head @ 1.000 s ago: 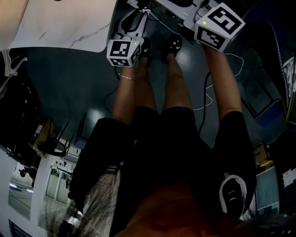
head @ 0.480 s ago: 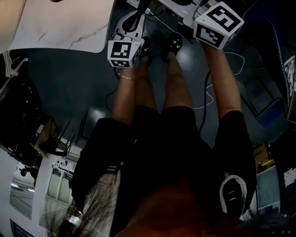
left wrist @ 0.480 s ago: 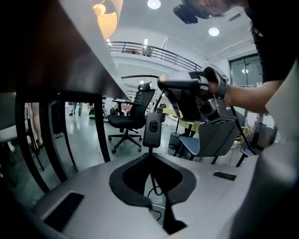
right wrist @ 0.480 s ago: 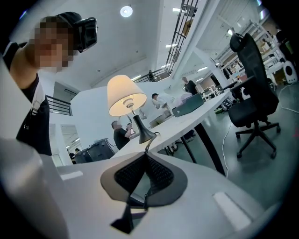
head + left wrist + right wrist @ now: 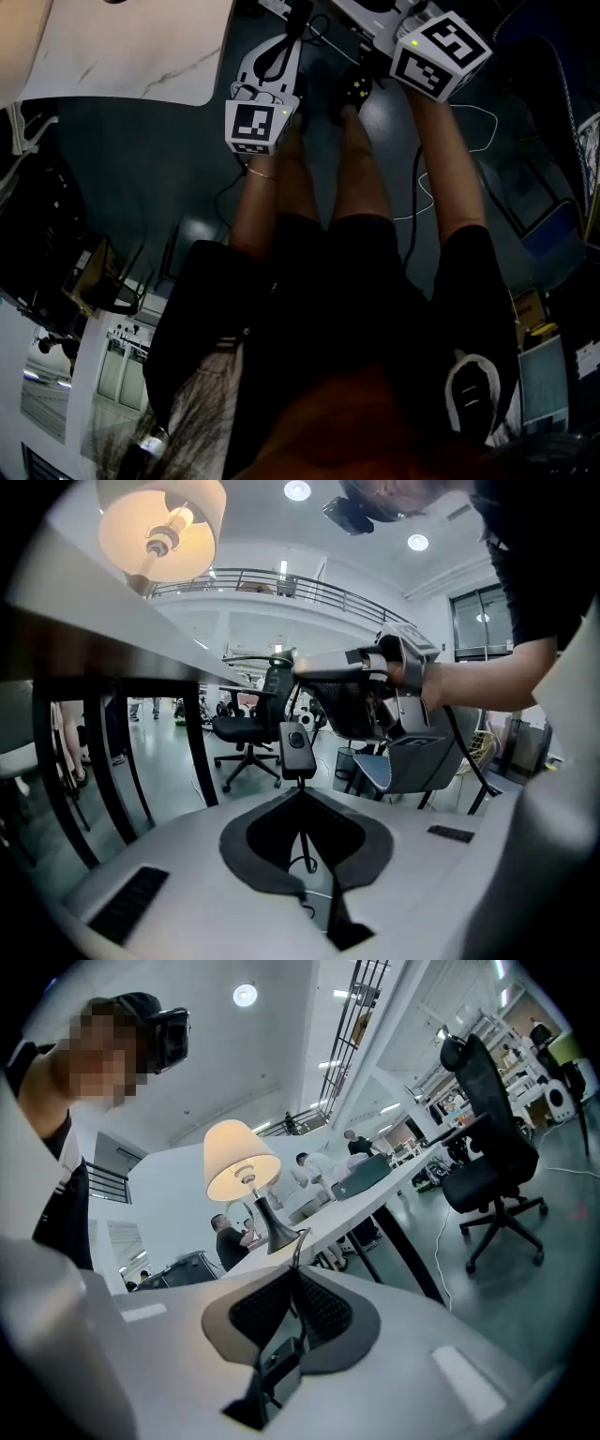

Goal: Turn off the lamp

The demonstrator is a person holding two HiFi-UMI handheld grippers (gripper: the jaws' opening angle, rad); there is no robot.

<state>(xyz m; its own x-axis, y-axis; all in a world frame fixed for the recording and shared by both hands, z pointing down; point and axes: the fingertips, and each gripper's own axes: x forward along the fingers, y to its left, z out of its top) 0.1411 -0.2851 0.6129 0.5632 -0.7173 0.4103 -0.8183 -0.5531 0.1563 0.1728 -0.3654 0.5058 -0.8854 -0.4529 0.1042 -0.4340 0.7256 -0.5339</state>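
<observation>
The lamp (image 5: 242, 1162) is lit and stands on a white table (image 5: 375, 1192); its glowing shade (image 5: 161, 527) also shows from below in the left gripper view. My left gripper (image 5: 300, 794) is shut on the lamp cord, and the black inline switch (image 5: 297, 747) stands just past its jaw tips. My right gripper (image 5: 295, 1269) is shut on the same cord, which curves up out of its tips (image 5: 298, 1244). From the left gripper view, the right gripper (image 5: 309, 670) hangs just above the switch, held by a hand. In the head view both marker cubes (image 5: 255, 127) (image 5: 441, 52) sit over the dark floor.
The white table's edge (image 5: 122, 56) lies at the head view's upper left, with the person's legs and shoes below the grippers. Black office chairs (image 5: 492, 1162) (image 5: 248, 728) stand on the floor beyond. Dark table legs (image 5: 112, 771) rise at the left. People sit behind the lamp.
In the head view the left gripper's cube has slid slightly right and toward the person, showing more of its white body. The right gripper has stayed nearly still.
</observation>
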